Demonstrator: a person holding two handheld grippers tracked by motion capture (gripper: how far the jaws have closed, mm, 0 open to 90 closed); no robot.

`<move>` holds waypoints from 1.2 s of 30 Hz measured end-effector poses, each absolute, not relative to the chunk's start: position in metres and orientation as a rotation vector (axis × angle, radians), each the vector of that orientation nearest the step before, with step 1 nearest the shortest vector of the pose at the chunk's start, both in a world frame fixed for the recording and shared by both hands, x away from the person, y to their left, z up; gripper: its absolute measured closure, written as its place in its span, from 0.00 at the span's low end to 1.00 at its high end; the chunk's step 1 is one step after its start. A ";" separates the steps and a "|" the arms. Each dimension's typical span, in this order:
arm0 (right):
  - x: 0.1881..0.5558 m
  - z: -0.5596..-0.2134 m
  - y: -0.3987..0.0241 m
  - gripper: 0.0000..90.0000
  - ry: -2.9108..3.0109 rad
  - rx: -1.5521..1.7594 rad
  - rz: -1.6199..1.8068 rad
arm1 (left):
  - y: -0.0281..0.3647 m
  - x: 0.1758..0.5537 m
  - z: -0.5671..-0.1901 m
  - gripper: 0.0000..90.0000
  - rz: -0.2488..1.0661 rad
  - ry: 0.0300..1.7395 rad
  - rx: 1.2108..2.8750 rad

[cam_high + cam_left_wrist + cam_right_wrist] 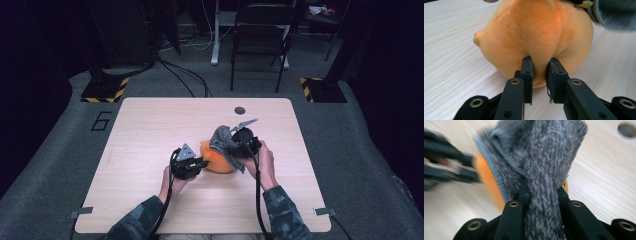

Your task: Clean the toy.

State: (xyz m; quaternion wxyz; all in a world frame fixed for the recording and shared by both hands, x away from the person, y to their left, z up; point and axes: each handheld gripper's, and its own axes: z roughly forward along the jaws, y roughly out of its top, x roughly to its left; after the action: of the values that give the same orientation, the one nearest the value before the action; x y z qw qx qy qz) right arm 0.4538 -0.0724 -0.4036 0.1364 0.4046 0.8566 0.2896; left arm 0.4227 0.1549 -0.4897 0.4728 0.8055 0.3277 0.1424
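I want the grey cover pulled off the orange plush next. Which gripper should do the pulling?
Probably the right gripper: its jaws already clamp the grey cover. The left gripper pinches a fold of the orange plush, so it is better placed to anchor it.

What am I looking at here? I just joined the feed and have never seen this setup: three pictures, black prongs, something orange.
A person sits at a wooden table with a hand-held two-jaw gripper in each hand; there is no robot arm. The high view looks down on the table from above. The other two pictures come from cameras riding on the grippers, looking along their black jaws. On the table lies an orange plush toy with a grey fuzzy cloth over it. The left gripper pinches a fold of the plush. The right gripper is clamped on the grey cloth; that view is blurred. A round hole sits near the table's far edge.
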 end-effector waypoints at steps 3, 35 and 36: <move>0.457 -0.420 -0.070 0.83 2.473 1.188 0.822 | 0.154 0.423 -0.490 0.68 0.380 0.793 1.998; 0.435 -0.377 -0.058 0.83 2.384 1.080 1.034 | 0.152 0.416 -0.478 0.88 0.386 0.821 1.924; 0.434 -0.375 -0.056 0.83 2.385 1.061 1.047 | 0.152 0.416 -0.478 0.88 0.381 0.824 1.923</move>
State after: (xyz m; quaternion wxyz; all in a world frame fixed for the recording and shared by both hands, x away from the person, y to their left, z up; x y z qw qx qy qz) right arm 0.4337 -0.0562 -0.3751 0.1639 0.3720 0.8366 0.3671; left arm 0.4156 0.1516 -0.4781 0.4862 0.7902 0.3386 0.1567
